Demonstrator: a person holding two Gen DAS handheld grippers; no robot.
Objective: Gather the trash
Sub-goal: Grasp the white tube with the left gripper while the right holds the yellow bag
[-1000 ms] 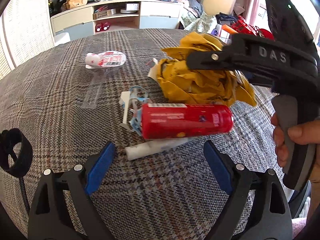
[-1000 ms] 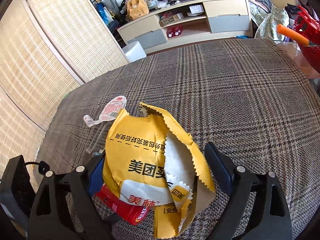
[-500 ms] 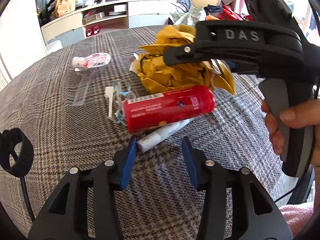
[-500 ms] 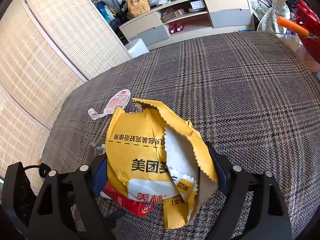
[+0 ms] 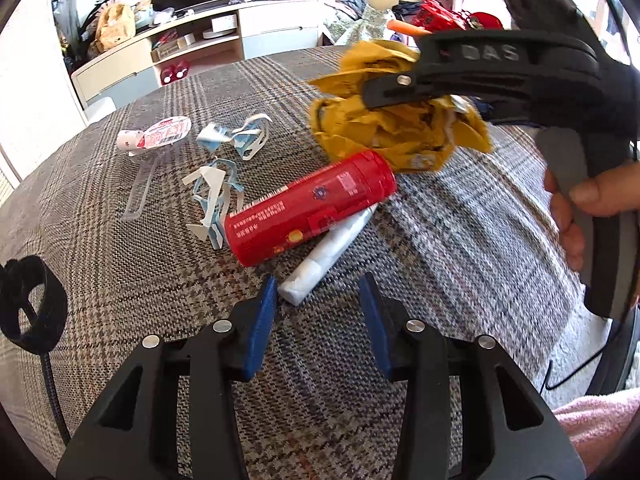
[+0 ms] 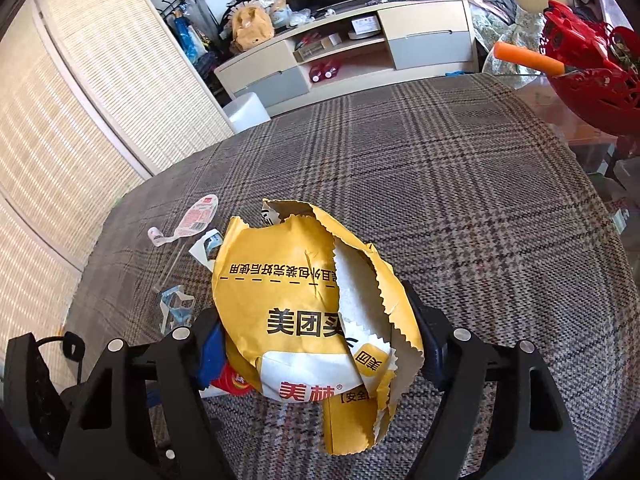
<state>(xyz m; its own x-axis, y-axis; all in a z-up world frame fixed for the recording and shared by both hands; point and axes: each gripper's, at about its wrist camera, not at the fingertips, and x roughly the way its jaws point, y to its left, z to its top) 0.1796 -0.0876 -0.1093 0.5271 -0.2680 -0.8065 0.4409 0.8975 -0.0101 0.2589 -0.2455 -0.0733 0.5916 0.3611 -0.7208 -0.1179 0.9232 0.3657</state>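
Observation:
A crumpled yellow paper bag (image 6: 288,280) fills the gap of my right gripper (image 6: 318,352). Its jaws are closing and both pads press the bag's sides. From the left wrist view the same bag (image 5: 384,132) bunches under that gripper's black body (image 5: 500,68). A red tube (image 5: 312,208) lies slanted on the plaid tabletop (image 5: 120,280), resting on a white roll (image 5: 324,256). My left gripper (image 5: 316,312) is half narrowed, and the roll's near end sits just ahead of its blue pads, untouched.
Torn blue-and-white plastic scraps (image 5: 216,196), a peeled lid wrapper (image 5: 166,136) and a clear spoon (image 5: 140,188) lie left of the tube. A person's hand (image 5: 592,200) holds the right gripper. A red basket (image 6: 592,80) stands beyond the table's right edge, a TV cabinet (image 6: 360,48) behind.
My left jaws narrowed from wide to about half. The right jaws drew in on the yellow bag, which shifted with them and uncovered another plastic scrap. The red tube now lies slanted.

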